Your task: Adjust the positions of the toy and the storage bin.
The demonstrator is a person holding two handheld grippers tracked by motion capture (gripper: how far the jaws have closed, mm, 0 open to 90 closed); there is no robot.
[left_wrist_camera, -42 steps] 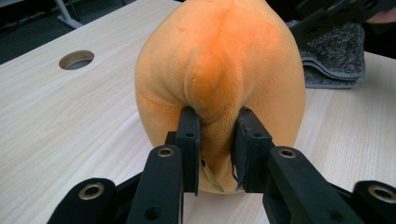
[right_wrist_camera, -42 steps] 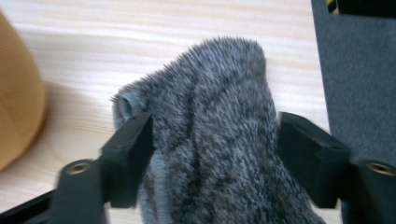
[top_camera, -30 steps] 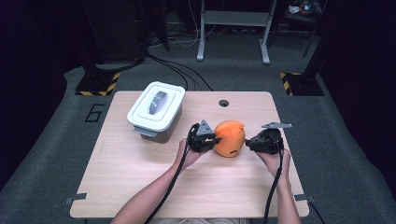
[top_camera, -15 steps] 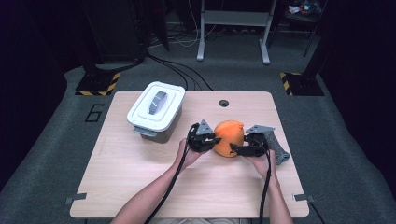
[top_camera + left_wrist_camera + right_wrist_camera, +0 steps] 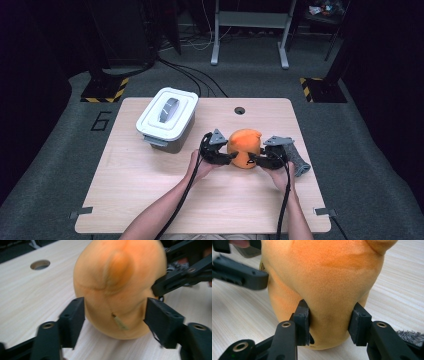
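Observation:
An orange plush toy [image 5: 244, 147] stands near the middle of the wooden table [image 5: 150, 200]. My left gripper [image 5: 231, 159] is at its left side. In the left gripper view its jaws have just been opening and stand open, [image 5: 115, 320], on either side of the plush's [image 5: 117, 287] lower part without squeezing it. My right gripper [image 5: 252, 159] is at the toy's right side. Its jaws have just been closing, and in the right gripper view the pads [image 5: 303, 322] dent the plush [image 5: 324, 277], so the right gripper [image 5: 329, 322] is shut on it.
A white lidded box [image 5: 167, 117] sits at the table's back left. A grey fuzzy thing [image 5: 299, 160] lies just right of my right hand. A round cable hole [image 5: 239, 110] is near the far edge. Dark stands and cables are on the floor behind.
My right gripper has come down and in against the plush's right side. The left hand has stayed where it was beside the toy.

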